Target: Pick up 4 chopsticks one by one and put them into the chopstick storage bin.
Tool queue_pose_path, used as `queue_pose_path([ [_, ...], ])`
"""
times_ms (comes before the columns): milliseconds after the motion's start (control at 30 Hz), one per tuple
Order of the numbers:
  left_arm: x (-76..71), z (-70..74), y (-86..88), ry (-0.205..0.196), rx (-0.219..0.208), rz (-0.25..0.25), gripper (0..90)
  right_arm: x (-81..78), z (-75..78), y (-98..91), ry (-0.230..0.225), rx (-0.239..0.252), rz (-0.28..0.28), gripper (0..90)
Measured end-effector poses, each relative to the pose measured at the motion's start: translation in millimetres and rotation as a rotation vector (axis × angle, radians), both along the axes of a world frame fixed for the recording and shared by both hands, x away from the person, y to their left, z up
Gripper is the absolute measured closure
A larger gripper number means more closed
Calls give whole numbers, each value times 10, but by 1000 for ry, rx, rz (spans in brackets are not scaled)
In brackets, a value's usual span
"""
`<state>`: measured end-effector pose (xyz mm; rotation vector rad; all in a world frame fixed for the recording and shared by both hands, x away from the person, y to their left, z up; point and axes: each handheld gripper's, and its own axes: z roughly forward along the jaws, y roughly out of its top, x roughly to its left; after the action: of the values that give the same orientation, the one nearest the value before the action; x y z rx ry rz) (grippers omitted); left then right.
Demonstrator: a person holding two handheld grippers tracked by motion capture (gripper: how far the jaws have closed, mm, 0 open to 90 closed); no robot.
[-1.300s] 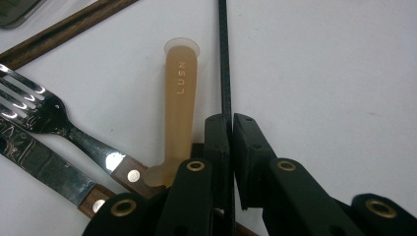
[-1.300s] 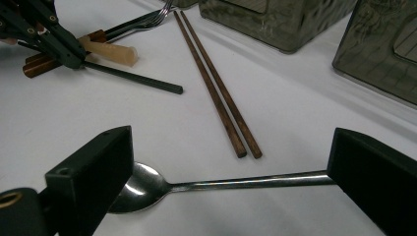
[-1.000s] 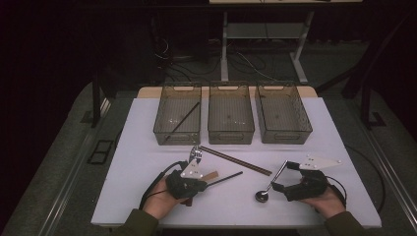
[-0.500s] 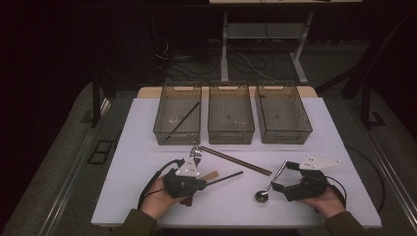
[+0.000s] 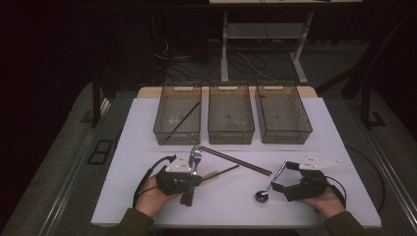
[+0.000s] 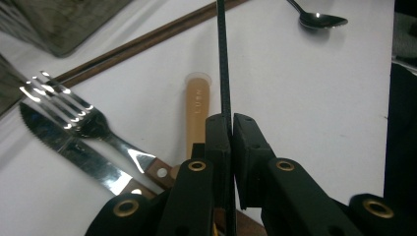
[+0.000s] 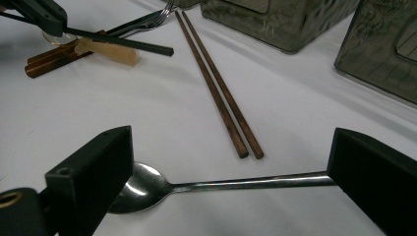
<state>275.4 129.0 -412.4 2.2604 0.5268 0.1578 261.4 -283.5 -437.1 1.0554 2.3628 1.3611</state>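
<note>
L gripper (image 6: 231, 123) fingers clenched on a thin black chopstick (image 6: 222, 59), just above fork (image 6: 74, 110) & knife (image 6: 64, 142). R gripper (image 7: 231, 167) fingers released, straddling spoon (image 7: 162, 188) on tabletop (image 5: 319, 128).

A white desk (image 5: 147, 123) stands in a dim room, lit from above while everything around it falls into near darkness. Grey carpeted floor (image 5: 59, 162) surrounds it, with a metal floor rail (image 5: 69, 196) running along its left side. Behind it, a second table's pale metal legs (image 5: 225, 49) and crossbar rise over a tangle of cables (image 5: 246, 61) on the floor.
</note>
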Motion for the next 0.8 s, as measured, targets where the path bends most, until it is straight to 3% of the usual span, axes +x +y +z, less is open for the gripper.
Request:
queue_pose_path([
  [800,112,105,371,-25,-65,139,856,-3,3,-3,-5,1,0,37],
])
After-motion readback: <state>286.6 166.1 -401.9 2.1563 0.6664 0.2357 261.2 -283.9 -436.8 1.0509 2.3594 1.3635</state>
